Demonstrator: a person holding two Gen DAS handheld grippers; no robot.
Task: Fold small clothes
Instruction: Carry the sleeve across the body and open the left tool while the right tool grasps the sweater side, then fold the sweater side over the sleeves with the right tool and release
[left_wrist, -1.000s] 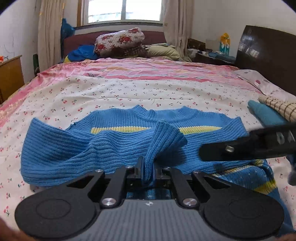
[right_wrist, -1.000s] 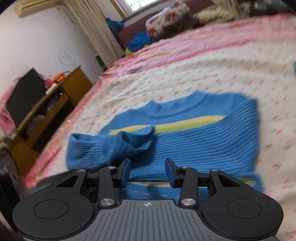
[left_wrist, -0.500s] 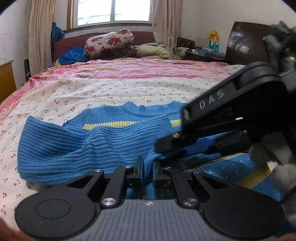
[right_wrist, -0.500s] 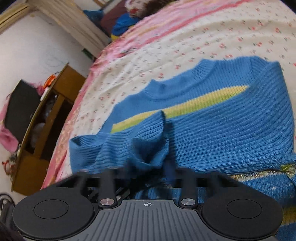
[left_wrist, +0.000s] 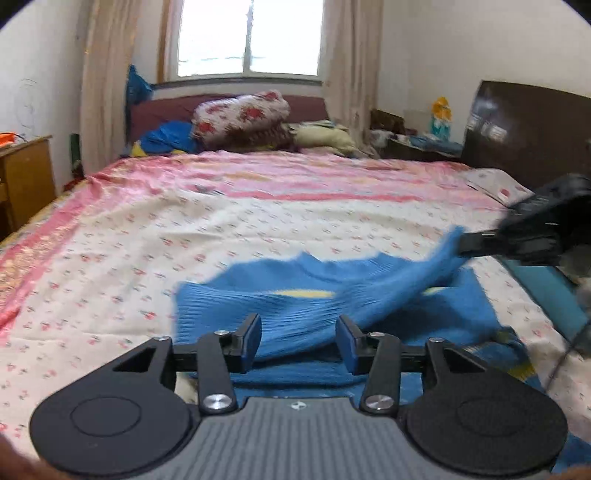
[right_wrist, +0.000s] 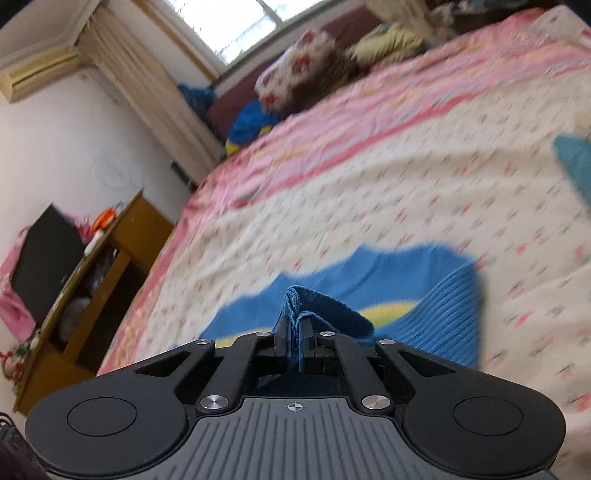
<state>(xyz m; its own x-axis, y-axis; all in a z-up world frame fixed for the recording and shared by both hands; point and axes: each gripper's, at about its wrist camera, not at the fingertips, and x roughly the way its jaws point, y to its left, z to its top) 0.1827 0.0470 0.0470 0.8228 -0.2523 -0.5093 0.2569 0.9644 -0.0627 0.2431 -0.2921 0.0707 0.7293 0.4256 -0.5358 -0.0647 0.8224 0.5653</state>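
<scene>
A sleeve changes hands over a bedroom bed. Nearest the left wrist camera, the left tongs stand released, their blue pads well apart after just opening; the knit passes between them but neither pad presses it. In the right wrist view, the right tongs are clenched on a bunched fold of the sleeve cuff, having just closed on it.

Beyond the left tongs, the small blue sweater, with its yellow chest stripe, lies on the floral bedspread, its body flat at about 12 o'clock from the tongs. The sleeve rises taut toward 2 o'clock, where the right tongs appear as a dark blurred shape at the frame's edge. Farther off, a teal garment rests at 3 o'clock, and pillows are piled under the window.

The risk now appears to lie in the pull: with only one grip, on thick bunched knit, a fast sweep could drag the whole sweater across the spread and skew the fold, or let the cuff slip free. The loose fabric between the open pads might also snag.
</scene>
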